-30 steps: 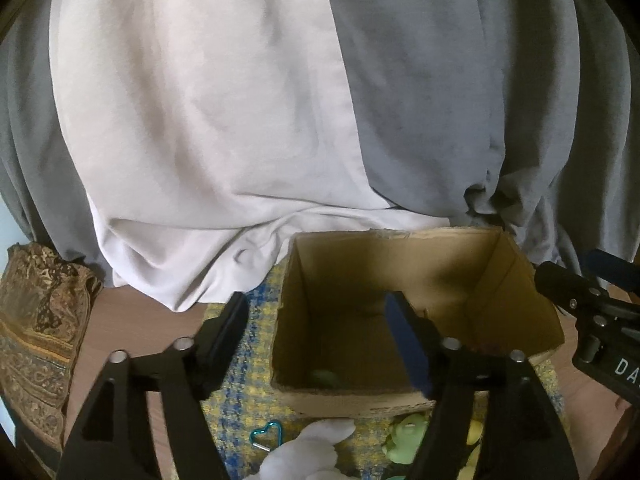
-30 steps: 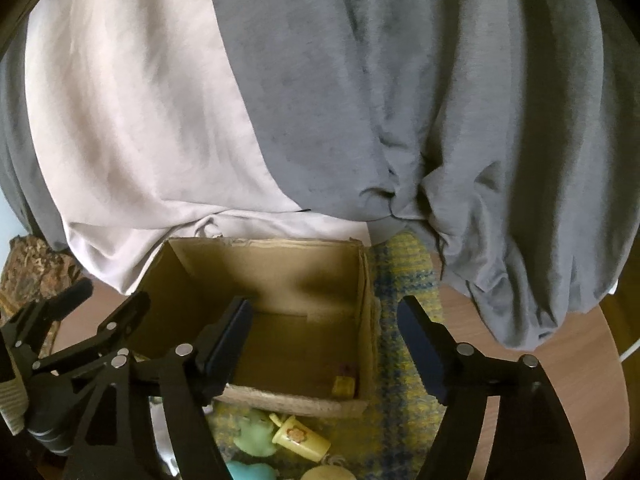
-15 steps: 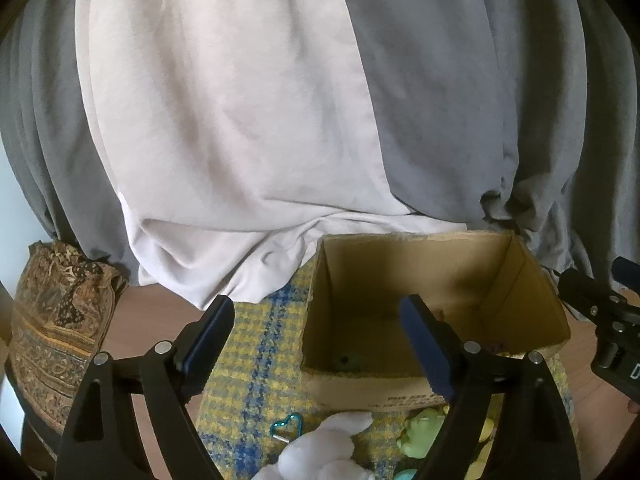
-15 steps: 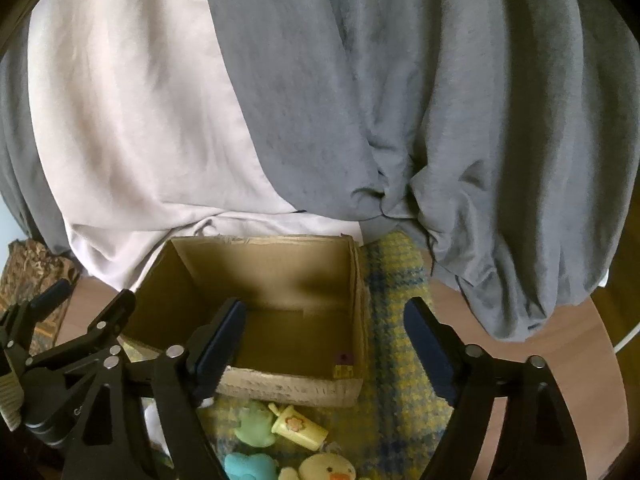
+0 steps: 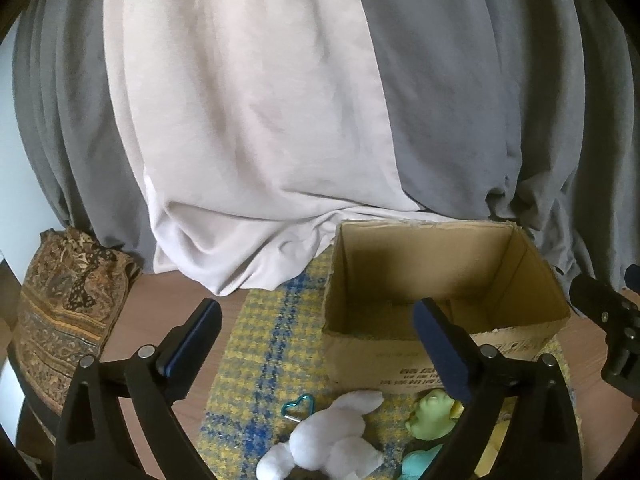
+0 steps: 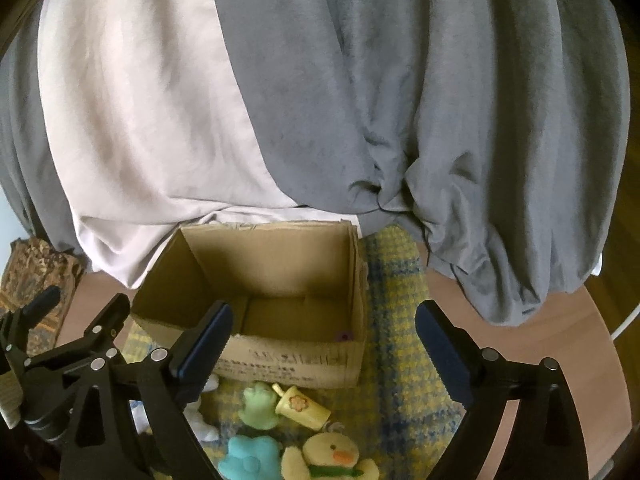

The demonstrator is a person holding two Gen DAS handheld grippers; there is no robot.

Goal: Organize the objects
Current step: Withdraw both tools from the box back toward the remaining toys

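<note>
**Both grippers opening above the toys, the box just ahead**

We see the left gripper (image 5: pixel 316 320) with its jaws wide apart and opening further, nothing between its pads. Straight ahead of its right finger sits the open cardboard box (image 5: pixel 436 364), standing upright on a yellow and blue checked mat (image 5: pixel 264 344) that lies on the wooden bench (image 5: pixel 160 308). Below and between its fingers lie a white plush toy (image 5: pixel 332 440) and a small teal heart-shaped clip (image 5: pixel 298 407), both on the mat in front of the box. Under its right finger a green toy figure (image 5: pixel 432 416) rests just beside the plush. Far to its left a folded patterned cloth (image 5: pixel 68 304) sits at the bench edge.

The right gripper (image 6: pixel 322 324) also has its jaws wide and opening, empty. The box lies ahead, mostly behind its left finger; a small purple object (image 6: pixel 345 336) shows in the near right corner inside. Beneath the gap between its fingers we find a pale green plush (image 6: pixel 259 406), a yellow toy cup with a flower (image 6: pixel 302 407) touching it, a blue plush (image 6: pixel 250 458) and a yellow chick plush (image 6: pixel 330 458), all on the mat outside the box. Grey and white curtains (image 6: pixel 320 100) hang behind everything.
</note>
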